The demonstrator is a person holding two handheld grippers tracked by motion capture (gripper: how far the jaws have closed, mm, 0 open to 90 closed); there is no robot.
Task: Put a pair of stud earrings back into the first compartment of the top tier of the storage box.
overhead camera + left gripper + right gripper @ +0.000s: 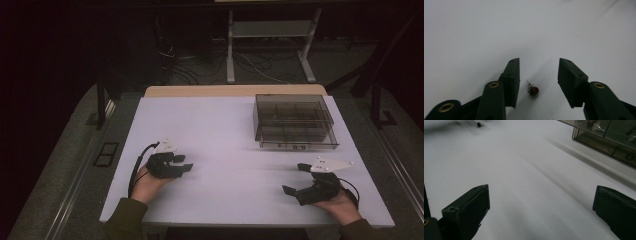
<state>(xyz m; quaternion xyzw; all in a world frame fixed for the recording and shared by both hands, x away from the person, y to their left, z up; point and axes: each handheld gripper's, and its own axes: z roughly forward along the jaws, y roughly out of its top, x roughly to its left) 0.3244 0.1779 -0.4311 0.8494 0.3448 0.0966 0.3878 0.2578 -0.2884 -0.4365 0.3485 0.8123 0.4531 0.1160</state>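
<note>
A tiny dark red bulb-like part [533, 90] with thin wire leads lies on the white table [225, 130]. My left gripper [539, 65] sits low over it with one jaw on each side, and neither pad touches it. In the high view the left gripper [186, 163] rests at the table's near left, held by a hand. My right gripper [294, 178] lies at the near right with its jaws wide apart and nothing between them; the right gripper view shows bare table between its jaws [542, 192].
A smoky clear plastic compartment box [294, 121] stands at the far right of the table and holds small parts [596, 125]. A small part [479, 123] lies far off across the table. Table legs and cables lie on the floor beyond.
</note>
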